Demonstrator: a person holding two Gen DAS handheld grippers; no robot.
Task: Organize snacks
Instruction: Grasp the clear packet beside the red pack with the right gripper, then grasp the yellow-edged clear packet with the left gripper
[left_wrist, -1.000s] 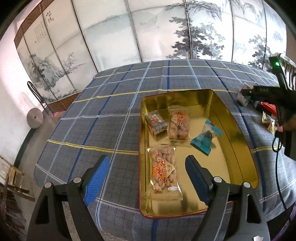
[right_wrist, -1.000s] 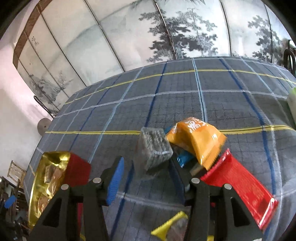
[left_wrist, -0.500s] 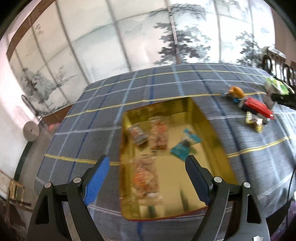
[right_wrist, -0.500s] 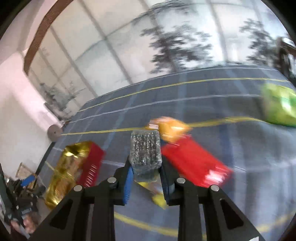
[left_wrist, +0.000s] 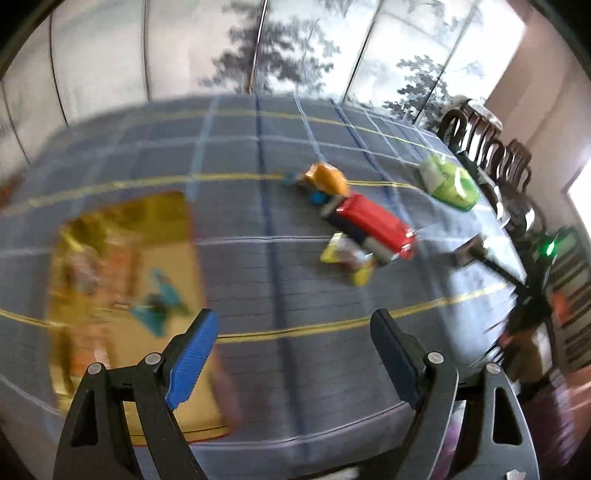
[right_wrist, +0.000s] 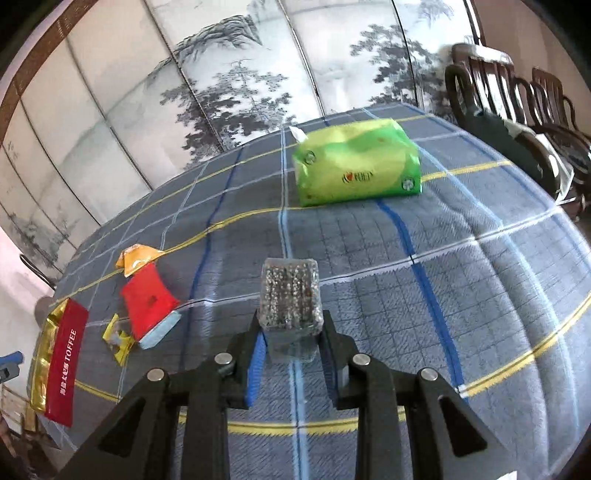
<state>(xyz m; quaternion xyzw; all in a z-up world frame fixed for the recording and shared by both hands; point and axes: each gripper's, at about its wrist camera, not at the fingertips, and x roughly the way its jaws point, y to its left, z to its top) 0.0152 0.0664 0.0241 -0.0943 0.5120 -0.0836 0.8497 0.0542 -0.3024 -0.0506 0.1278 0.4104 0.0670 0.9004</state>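
Standing upright between the pads of the right gripper (right_wrist: 291, 341), the clear snack packet (right_wrist: 290, 295) of dark grainy bits is pinched at its lower end, its long axis running straight out along the fingers and its free end pointing away toward the far side of the table. It hangs above the checked tablecloth (right_wrist: 461, 295), touching nothing else. The jaws have just been closing, and they now press on the packet from both sides.

Judging from the task, its place is the gold tin (right_wrist: 59, 354) with the red wall, which sits well off to the left of the right gripper, past the red packet (right_wrist: 147, 302), the orange packet (right_wrist: 138, 256) and the small yellow sweets (right_wrist: 118, 339). So the carry would run leftward across that loose pile.

A green tissue pack (right_wrist: 354, 166) lies farther out, not in the way.

Nearer the tin, the left gripper (left_wrist: 291, 354) is spread wide and empty, with the tin's edge just beside its left finger.
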